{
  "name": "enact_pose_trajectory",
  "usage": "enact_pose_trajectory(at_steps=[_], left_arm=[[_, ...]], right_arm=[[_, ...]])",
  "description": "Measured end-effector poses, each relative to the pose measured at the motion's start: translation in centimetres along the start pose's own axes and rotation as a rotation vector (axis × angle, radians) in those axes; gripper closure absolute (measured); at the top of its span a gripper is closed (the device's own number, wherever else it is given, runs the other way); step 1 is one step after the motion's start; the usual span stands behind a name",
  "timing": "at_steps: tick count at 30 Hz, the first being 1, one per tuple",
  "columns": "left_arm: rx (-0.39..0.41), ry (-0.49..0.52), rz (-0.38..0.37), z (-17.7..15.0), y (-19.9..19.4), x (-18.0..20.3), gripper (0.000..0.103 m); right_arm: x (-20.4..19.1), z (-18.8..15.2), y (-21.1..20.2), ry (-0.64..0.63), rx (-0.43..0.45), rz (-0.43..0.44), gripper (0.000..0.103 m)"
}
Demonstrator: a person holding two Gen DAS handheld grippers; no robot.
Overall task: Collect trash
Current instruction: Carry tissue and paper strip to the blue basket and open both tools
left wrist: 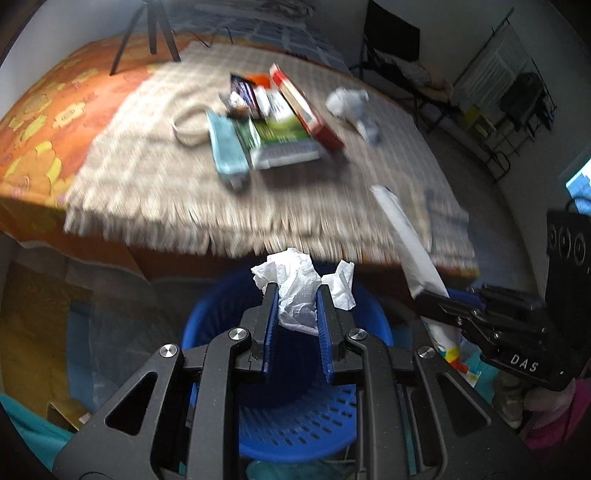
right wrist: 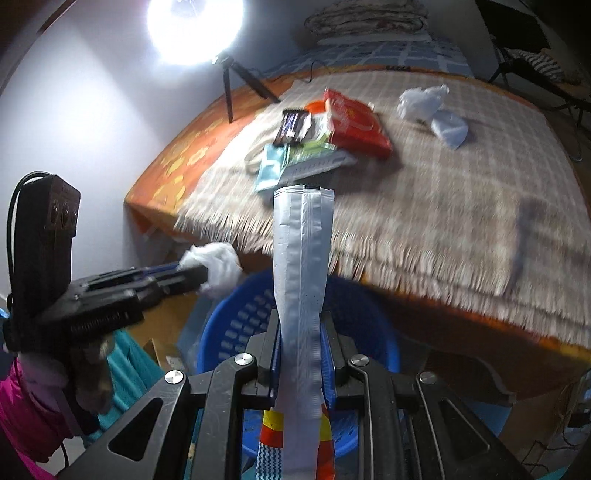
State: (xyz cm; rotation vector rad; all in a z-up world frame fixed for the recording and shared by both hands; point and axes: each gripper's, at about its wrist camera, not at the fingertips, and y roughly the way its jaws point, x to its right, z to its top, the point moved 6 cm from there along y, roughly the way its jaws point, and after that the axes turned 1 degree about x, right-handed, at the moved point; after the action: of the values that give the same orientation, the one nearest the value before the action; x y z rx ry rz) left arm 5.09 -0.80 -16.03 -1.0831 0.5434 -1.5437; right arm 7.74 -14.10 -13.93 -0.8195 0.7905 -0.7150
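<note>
My left gripper [left wrist: 295, 293] is shut on a crumpled white tissue [left wrist: 297, 286], held above a blue perforated basket [left wrist: 303, 417]. My right gripper [right wrist: 300, 325] is shut on a long silver foil wrapper [right wrist: 301, 258] with a coloured printed end, held upright over the same blue basket [right wrist: 240, 325]. The left gripper [right wrist: 201, 275] with its tissue [right wrist: 218, 264] also shows at the left of the right wrist view. In the left wrist view the right gripper [left wrist: 436, 295] holds the wrapper [left wrist: 410, 240] at the right. More trash lies on the bed: a pile of wrappers and a red box [left wrist: 306, 107], plus crumpled white plastic [left wrist: 347, 101].
A checked fringed blanket [left wrist: 177, 173] covers the bed over an orange flowered sheet [left wrist: 44, 118]. A black tripod [left wrist: 147, 33] stands at the bed's far side, with a bright lamp [right wrist: 195, 26] above it. Chairs and a rack [left wrist: 498, 99] stand at the right wall.
</note>
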Motion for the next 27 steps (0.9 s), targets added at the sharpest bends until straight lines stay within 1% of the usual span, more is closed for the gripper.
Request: enact_pose_trajectory(at_steps=[5,12,17,22,23,24,26,27], left_arm=[[-0.051,0.006,0.005,-2.7,1.2,0.4,0.085],[-0.109,0.005,0.029,-5.8,3.1,0.2,0.084],[-0.132,0.007,0.037,-6.8,4.0,0.2,0.085],[-0.138,0.008,0.05,-6.7,4.2,-0.2,0.084],[-0.139,0.009,0.053,-6.7,4.2,-0.2,0.083],[-0.138,0.01,0.057,-6.7,4.4,-0.2,0.08],[-0.137,0.01,0.065,-6.6,4.4,-0.2,0.06],[-0.133,0.011,0.066,-6.6,4.4,-0.3,0.058]], right_arm=[[-0.3,-1.9,1.4,0.01,-0.036,0.009,0.086],[-0.1,-2.7,2.3,0.018,-0.059,0.0,0.086],[-0.1,-2.7,2.8,0.017,-0.066,-0.007,0.084],[0.0,-2.8,3.3,0.024,-0.079,-0.007,0.081],[0.1,-2.8,3.4,0.027,-0.081,-0.008,0.081],[0.1,-2.9,3.4,0.028,-0.082,-0.008,0.08],[0.2,-2.9,3.5,0.03,-0.085,-0.01,0.071],[0.2,-2.8,3.5,0.031,-0.085,-0.01,0.069]])
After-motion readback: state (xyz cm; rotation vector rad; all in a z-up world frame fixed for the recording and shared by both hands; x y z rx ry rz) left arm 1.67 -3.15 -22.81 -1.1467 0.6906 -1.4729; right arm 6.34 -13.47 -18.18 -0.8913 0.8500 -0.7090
